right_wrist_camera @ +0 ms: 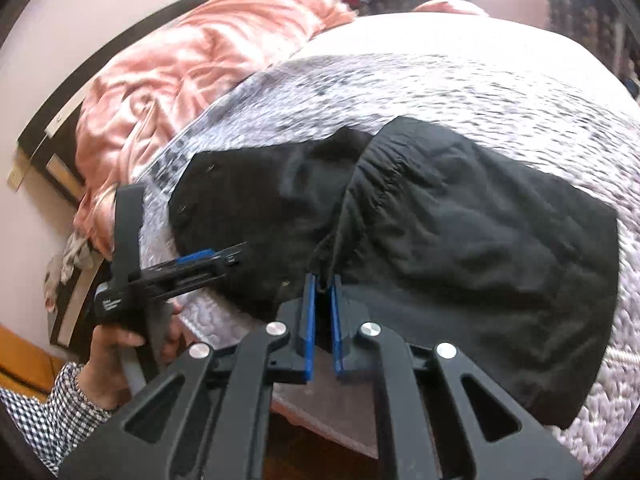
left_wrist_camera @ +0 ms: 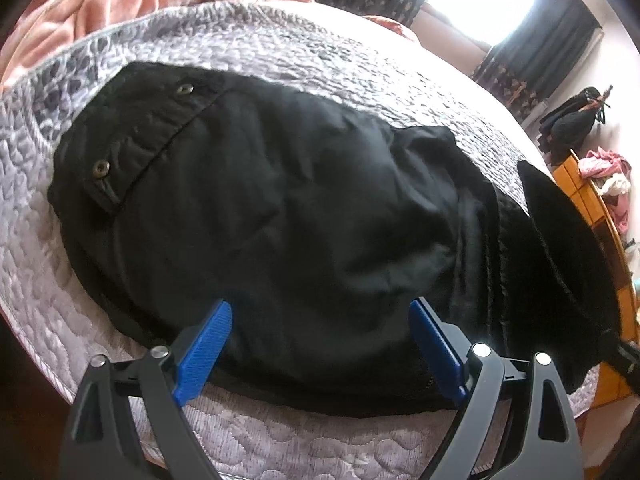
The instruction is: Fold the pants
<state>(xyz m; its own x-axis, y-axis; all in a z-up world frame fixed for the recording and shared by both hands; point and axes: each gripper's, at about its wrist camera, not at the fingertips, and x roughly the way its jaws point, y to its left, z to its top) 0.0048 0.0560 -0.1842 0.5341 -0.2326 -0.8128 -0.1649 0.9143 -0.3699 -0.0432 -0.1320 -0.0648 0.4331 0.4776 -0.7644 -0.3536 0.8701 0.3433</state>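
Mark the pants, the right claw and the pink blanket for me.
pants (left_wrist_camera: 280,220): left wrist view, middle of the black fabric.
right claw (right_wrist_camera: 322,280): right wrist view, between the tips, pinching fabric.
pink blanket (right_wrist_camera: 168,80): right wrist view, crumpled middle.

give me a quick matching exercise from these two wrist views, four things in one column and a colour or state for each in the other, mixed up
Things:
1. left gripper
2. right gripper
3. pants
4. blanket

Colours or states:
A. pink, bunched at the far side of the bed
B. jaws wide apart over the fabric
C. black, lying on the grey quilt
D. jaws nearly closed, pinching a fabric edge

Pairs: 1-B, 2-D, 3-C, 4-A
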